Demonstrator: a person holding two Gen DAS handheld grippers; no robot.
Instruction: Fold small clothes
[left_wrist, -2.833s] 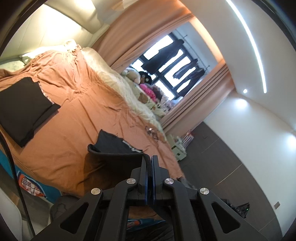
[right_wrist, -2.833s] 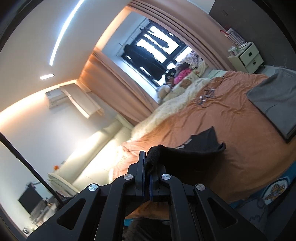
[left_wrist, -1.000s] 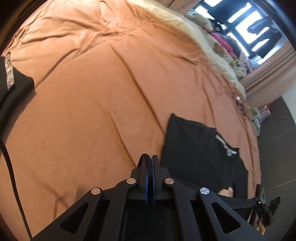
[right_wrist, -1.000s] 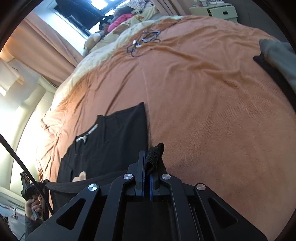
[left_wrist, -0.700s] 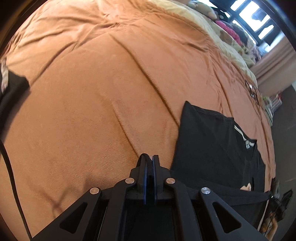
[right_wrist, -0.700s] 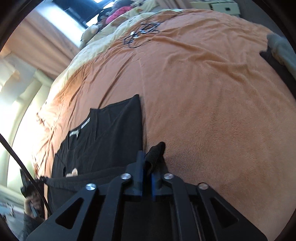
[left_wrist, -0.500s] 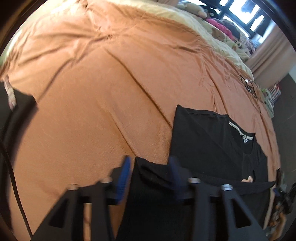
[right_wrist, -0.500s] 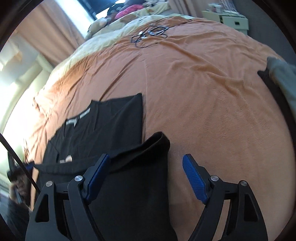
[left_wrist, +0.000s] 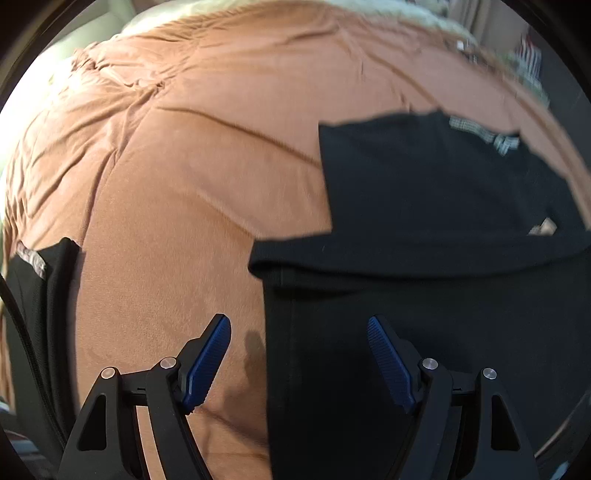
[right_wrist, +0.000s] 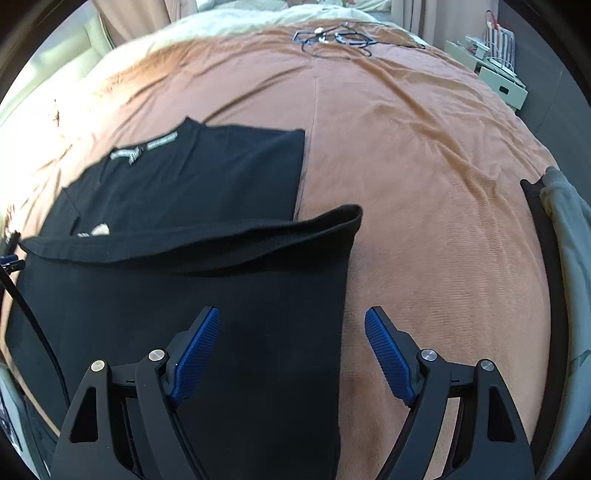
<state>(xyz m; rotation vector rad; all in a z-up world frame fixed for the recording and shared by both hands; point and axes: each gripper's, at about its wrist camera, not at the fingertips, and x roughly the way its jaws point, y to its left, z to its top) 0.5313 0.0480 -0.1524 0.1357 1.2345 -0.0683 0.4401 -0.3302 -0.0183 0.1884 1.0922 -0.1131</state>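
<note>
A black T-shirt (left_wrist: 424, 177) lies flat on the orange bedspread (left_wrist: 184, 184), collar label toward the far side. Its lower half is folded up over the body, and the hem (right_wrist: 221, 236) forms a raised edge across the middle. My left gripper (left_wrist: 297, 319) hovers over the fold's left edge, its jaws opening; cloth lies under the gap, but the pads do not touch it. My right gripper (right_wrist: 291, 310) stands open above the fold's right edge (right_wrist: 347, 280), also clear of the cloth.
Dark folded clothes (left_wrist: 37, 295) sit at the left edge of the left wrist view. A grey and black folded pile (right_wrist: 565, 229) lies at the right. Cables (right_wrist: 332, 37) rest on the far bedspread (right_wrist: 424, 166), and a white nightstand (right_wrist: 502, 81) stands beyond.
Both grippers were shut on the shirt's hem corners and carried them down onto the bed. Both have since opened and let go, and the hem now rests on the shirt.
</note>
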